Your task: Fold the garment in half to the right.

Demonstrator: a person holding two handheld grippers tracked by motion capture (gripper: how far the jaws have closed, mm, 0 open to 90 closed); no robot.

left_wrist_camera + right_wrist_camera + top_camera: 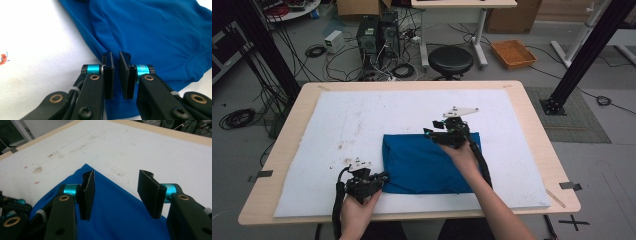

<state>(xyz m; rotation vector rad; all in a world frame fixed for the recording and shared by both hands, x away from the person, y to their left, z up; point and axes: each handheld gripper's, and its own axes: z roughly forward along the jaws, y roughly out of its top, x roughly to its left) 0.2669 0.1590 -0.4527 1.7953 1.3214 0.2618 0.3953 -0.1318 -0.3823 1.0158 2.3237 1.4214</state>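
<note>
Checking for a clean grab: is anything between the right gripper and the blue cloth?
Nothing visible. The right gripper hangs with its jaws wide apart directly over the blue cloth at its far edge, bare white mat beyond.

A plain blue cloth (427, 162) lies on a white, brown-stained mat (347, 125) over a tan table (537, 145).
</note>
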